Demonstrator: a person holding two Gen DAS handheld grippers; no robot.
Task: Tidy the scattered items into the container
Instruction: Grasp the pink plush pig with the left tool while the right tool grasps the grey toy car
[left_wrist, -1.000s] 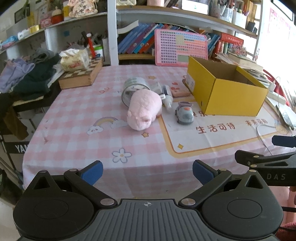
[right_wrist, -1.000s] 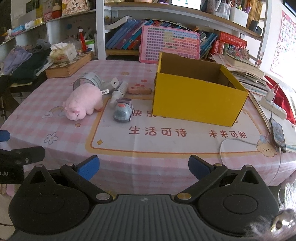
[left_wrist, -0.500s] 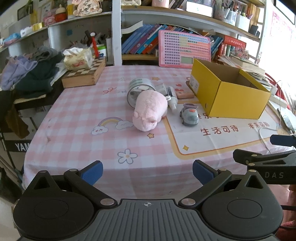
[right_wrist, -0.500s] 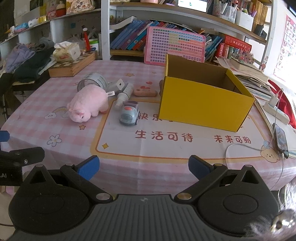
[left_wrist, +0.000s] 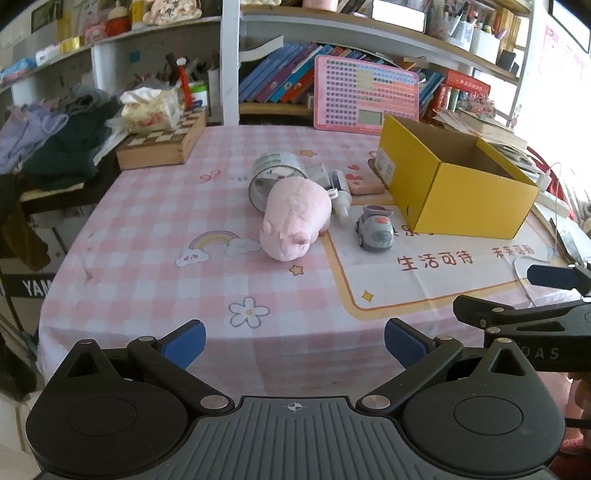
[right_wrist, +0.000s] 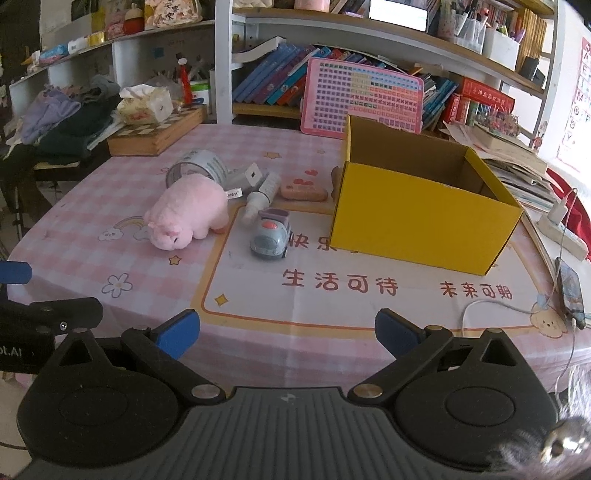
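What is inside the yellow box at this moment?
The yellow box shows only bare brown inner walls; no item is visible inside. Its front wall hides the floor, so something low could lie there unseen.

a cluttered study corner in daylight

a table (left_wrist: 155, 229) with a pink checked cloth fills the middle of both views. behind it, across the top of the frame, white shelves (right_wrist: 221, 62) hold rows of leaning books (right_wrist: 266, 85), jars and boxes. at the upper left, a pile of clothes (left_wrist: 55, 136) lies on a low surface. bright daylight washes in from the right edge, where a wall chart (right_wrist: 576, 103) hangs.
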